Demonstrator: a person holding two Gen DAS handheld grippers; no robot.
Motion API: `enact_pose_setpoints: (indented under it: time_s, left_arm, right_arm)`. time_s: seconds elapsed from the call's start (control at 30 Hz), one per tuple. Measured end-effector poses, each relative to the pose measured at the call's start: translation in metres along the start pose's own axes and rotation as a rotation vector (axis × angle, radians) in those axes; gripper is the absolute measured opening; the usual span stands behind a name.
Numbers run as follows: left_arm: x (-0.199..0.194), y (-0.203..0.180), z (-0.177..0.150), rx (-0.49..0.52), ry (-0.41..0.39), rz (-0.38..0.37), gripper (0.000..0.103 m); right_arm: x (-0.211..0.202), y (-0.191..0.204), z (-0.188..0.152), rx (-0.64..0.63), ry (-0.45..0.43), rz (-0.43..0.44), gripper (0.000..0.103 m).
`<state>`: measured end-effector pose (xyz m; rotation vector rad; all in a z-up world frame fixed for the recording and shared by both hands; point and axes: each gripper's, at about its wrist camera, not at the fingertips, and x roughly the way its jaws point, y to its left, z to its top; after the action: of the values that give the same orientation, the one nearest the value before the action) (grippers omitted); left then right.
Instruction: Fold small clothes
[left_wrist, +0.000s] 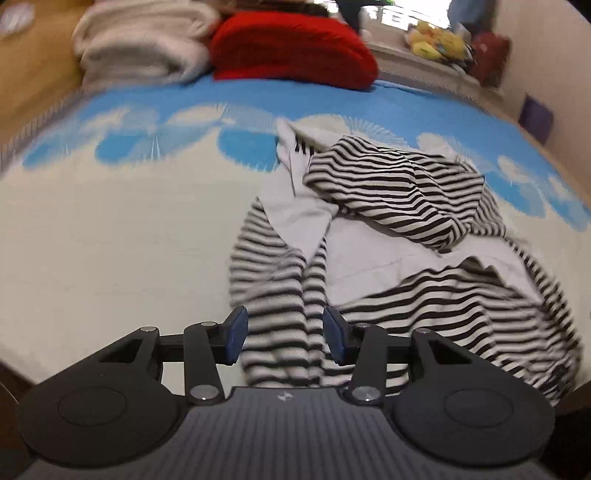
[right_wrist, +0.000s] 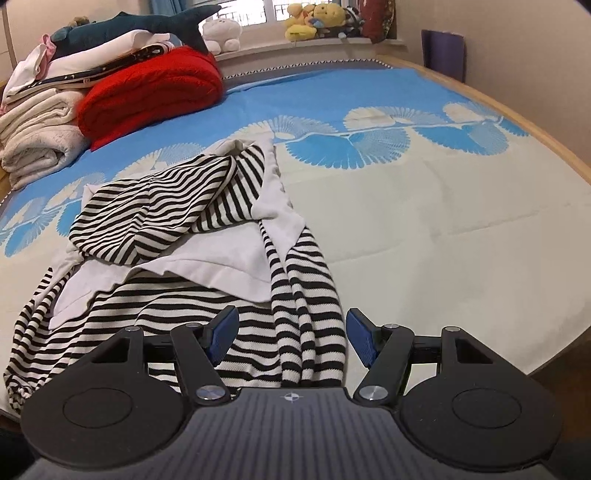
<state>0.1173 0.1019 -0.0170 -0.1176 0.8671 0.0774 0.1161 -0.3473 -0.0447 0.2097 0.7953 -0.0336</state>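
Note:
A black-and-white striped top with a white lining lies crumpled on the blue-and-cream bedspread. One striped sleeve runs toward me at the garment's left side. My left gripper hovers over it, open, the sleeve showing between the blue pads without being pinched. My right gripper is open wider over the other sleeve, with a gap between the fabric and the right pad. The left wrist view is blurred.
A folded red blanket and stacked cream towels sit at the far end of the bed. A shark plush tops the pile. Plush toys line the windowsill. The bed's wooden edge runs along the right.

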Motion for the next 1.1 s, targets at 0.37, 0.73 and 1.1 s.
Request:
enact_pose_setpoints:
  time_s: [0.37,0.73,1.1]
  left_arm:
    - [0.022,0.020,0.000,-0.144,0.083,-0.038,0.051]
    - [0.058,0.046,-0.011,-0.385,0.260,-0.048,0.074]
    - [0.069,0.047,-0.018,-0.445,0.297,-0.084,0.075]
  right_arm:
    - [0.006,-0.002,0.002,0.006,0.014,0.003,0.064]
    - [0.037,-0.022,-0.005,0.121,0.156,-0.049,0.064]
    - [0.066,-0.027,-0.025,0.195,0.300,-0.043,0.065]
